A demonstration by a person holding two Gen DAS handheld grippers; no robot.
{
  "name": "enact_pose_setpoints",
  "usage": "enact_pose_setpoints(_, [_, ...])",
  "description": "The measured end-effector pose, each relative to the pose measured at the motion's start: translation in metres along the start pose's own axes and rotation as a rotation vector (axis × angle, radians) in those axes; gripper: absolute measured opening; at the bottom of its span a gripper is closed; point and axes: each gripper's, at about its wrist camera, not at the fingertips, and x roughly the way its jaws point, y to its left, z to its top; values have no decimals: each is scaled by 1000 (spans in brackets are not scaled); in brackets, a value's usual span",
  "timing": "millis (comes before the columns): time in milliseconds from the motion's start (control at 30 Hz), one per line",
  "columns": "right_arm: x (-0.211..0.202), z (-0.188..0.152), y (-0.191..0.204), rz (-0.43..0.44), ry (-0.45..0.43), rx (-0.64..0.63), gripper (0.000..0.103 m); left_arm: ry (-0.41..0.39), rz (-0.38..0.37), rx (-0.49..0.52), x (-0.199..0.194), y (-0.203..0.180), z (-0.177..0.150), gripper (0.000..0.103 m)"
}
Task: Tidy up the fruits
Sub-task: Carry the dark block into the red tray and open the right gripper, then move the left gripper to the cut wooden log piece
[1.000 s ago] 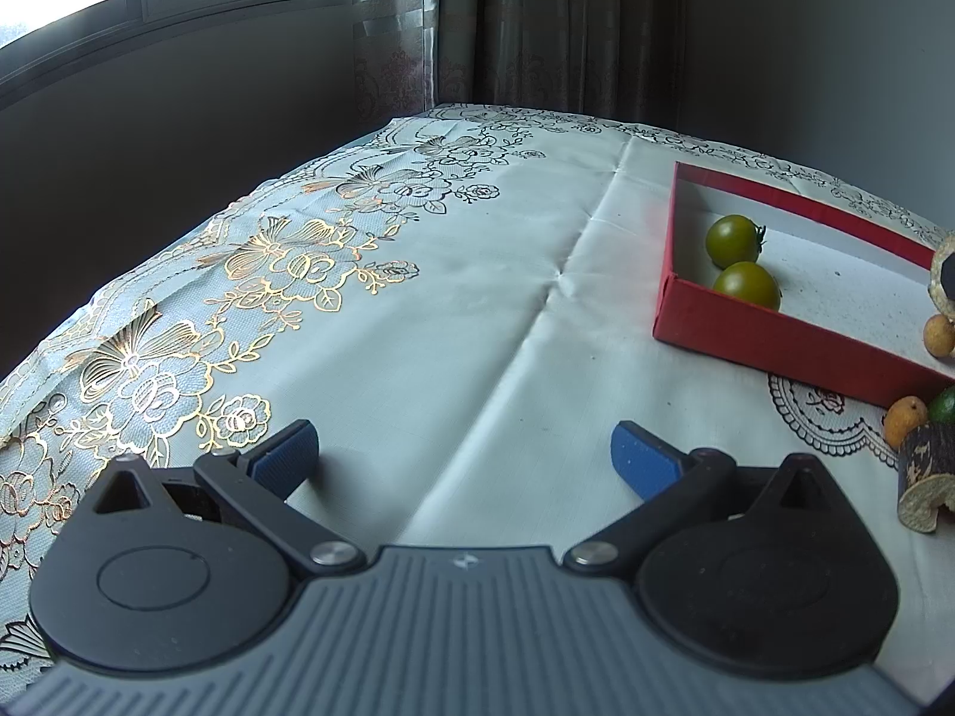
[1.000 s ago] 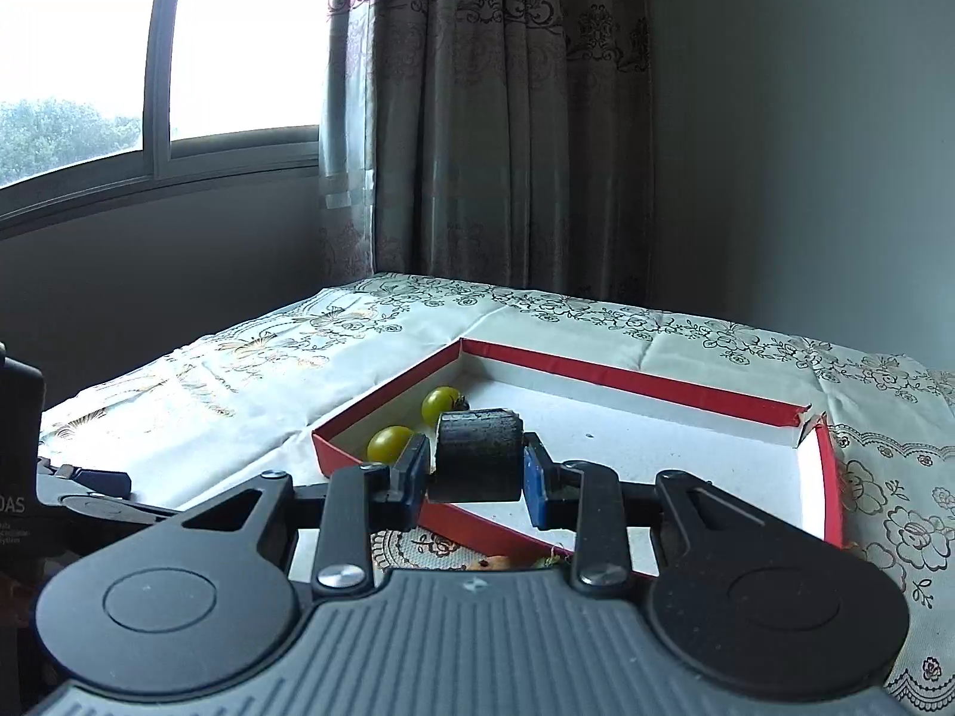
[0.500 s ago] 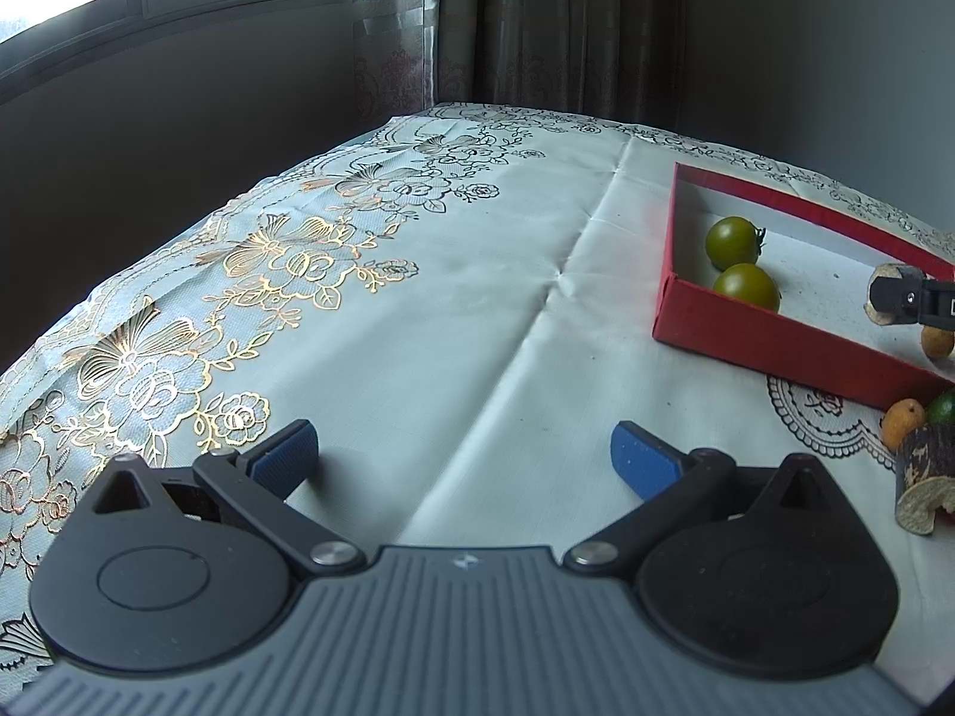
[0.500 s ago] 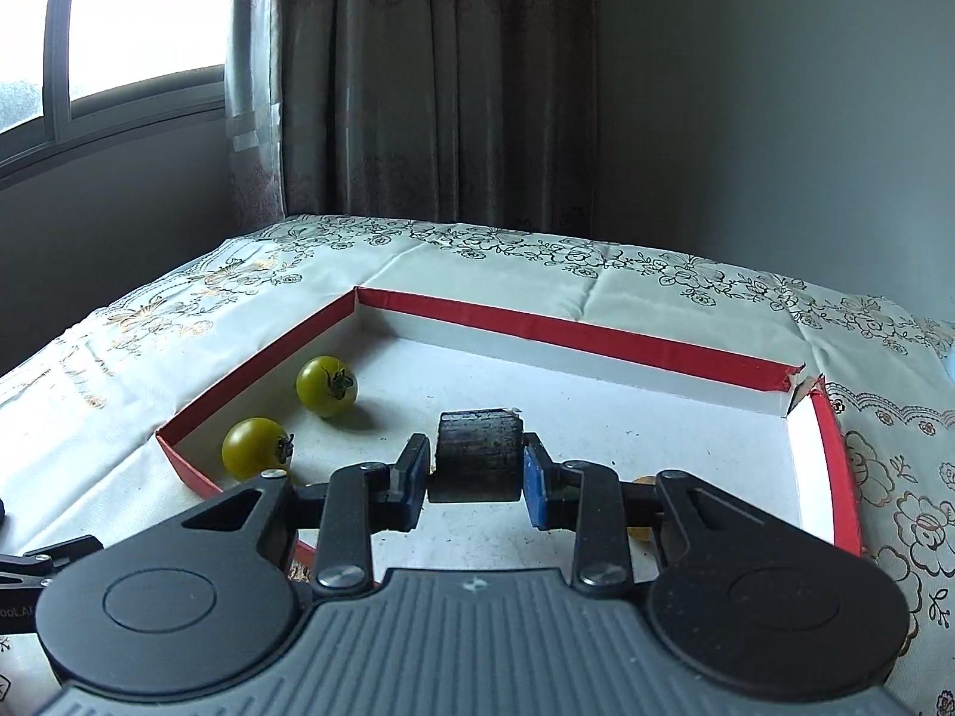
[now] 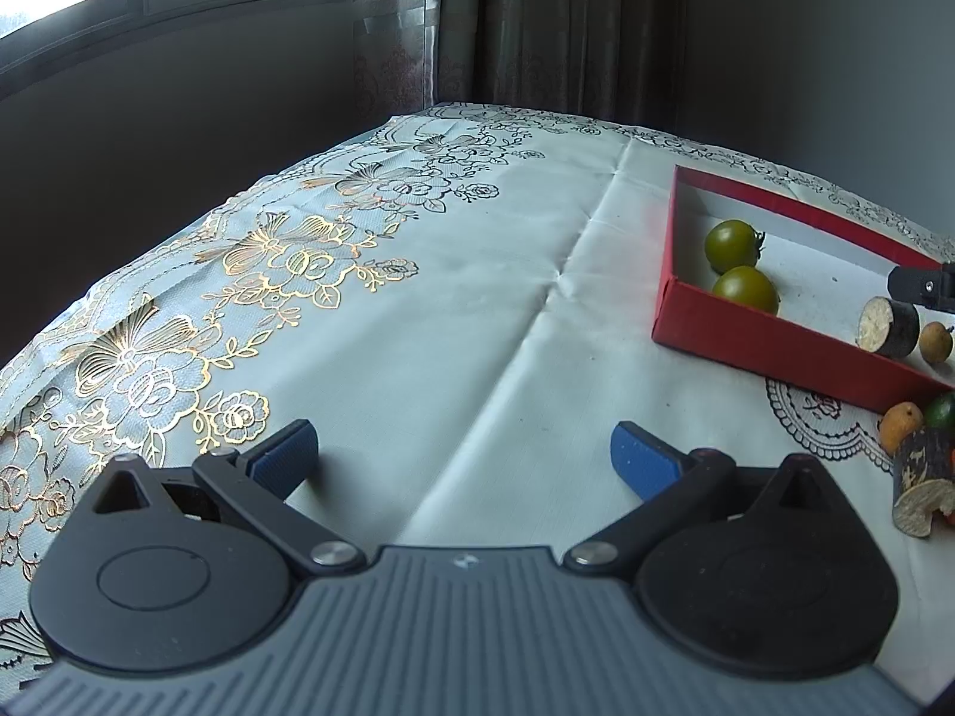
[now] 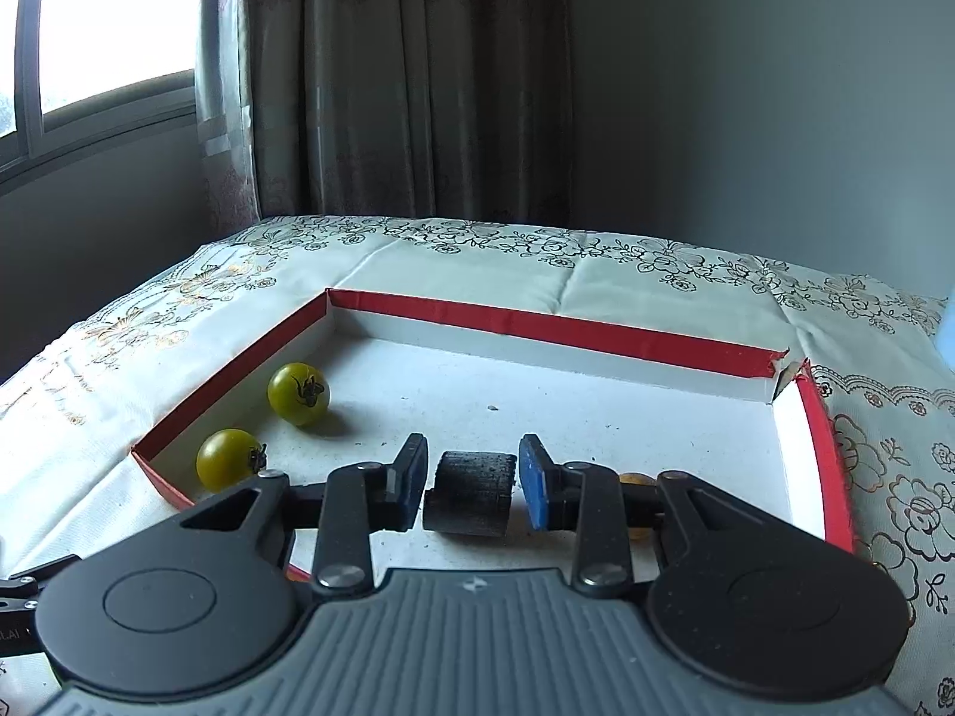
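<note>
A red box (image 6: 537, 322) with a white floor lies on the tablecloth and holds two green tomatoes (image 6: 297, 394) (image 6: 229, 458). A dark cut cane piece (image 6: 470, 500) rests on the box floor between the fingers of my right gripper (image 6: 473, 489), whose jaws stand slightly apart from it. A small brown fruit (image 6: 634, 479) lies just behind the right finger. In the left wrist view the box (image 5: 776, 352), the tomatoes (image 5: 731, 244), the cane piece (image 5: 888, 325) and the brown fruit (image 5: 936, 341) show at right. My left gripper (image 5: 462, 456) is wide open and empty over the cloth.
Outside the box's near wall lie an orange fruit (image 5: 901, 420), a green fruit (image 5: 942, 409) and another cut cane piece (image 5: 922, 489). The floral tablecloth (image 5: 358, 328) runs to the table's left edge. A curtain (image 6: 388, 89) and window stand behind.
My right gripper moved forward and down into the box, set the cane piece on the floor and opened off it. The left gripper has not moved.
</note>
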Motion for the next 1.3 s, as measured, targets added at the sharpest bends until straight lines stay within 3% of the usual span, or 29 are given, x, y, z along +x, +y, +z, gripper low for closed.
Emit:
enact_pose_setpoints(200, [-48, -8, -7, 54, -64, 11, 33, 0, -1, -1, 0, 0, 0, 103])
enact_pose_setpoints(267, [-68, -16, -11, 57, -83, -1, 47, 0, -1, -1, 0, 0, 0, 103])
enact_pose_setpoints(333, [-90, -31, -20, 20, -113, -6, 74, 1, 1, 0, 0, 0, 0, 103])
enact_pose_setpoints(433, [-108, -50, -36, -41, -117, -8, 75, 1, 1, 1, 0, 0, 0, 103])
enact_pose_setpoints(600, [-113, -81, -67, -130, 2, 43, 76, 0, 7, 8, 0, -1, 0, 103])
enact_pose_setpoints(667, [-111, -91, -74, -147, 42, 56, 84, -2, 11, 15, 0, -2, 0, 103])
enact_pose_setpoints(767, [-111, -100, -80, -145, 67, 82, 85, -15, 10, 33, -3, -4, 0, 103])
enact_pose_setpoints(900, [-110, -100, -88, -121, 60, 133, 89, -66, -70, 59, -23, -18, 1, 103])
enact_pose_setpoints(1100, [-113, -102, -104, -63, 41, 235, 89, -186, -243, 211, -67, -76, 2, 103])
enact_pose_setpoints(1300, [-114, -103, -108, -48, 27, 262, 89, -170, -268, 305, -67, -115, -5, 103])
